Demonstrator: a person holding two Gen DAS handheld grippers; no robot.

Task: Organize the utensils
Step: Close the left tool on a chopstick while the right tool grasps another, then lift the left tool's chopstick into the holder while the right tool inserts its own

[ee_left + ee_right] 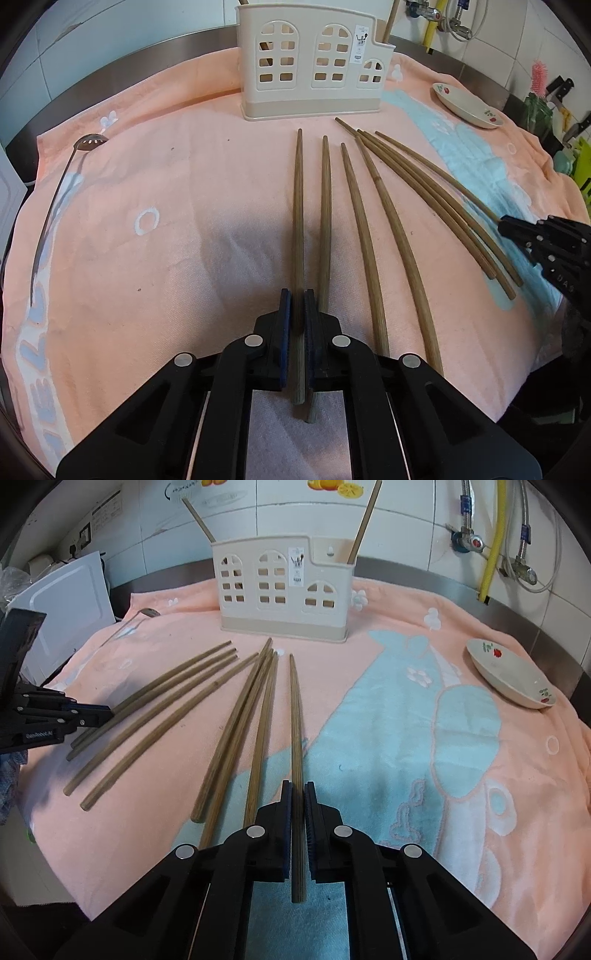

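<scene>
Over towel (147, 258), both claws downward-tilted

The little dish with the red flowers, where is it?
The dish sits on the peach towel at the far right in both views, to the right of the cream utensil holder and apart from the chopsticks.

- Eight wooden chopsticks (162, 716) are lying on the towel (369, 709).
- Two more chopsticks (364, 522) are standing in one cream holder (284, 590).
- One slotted spoon (55, 206) is lying there.
- One dish (509, 675) is resting there.
</scene>
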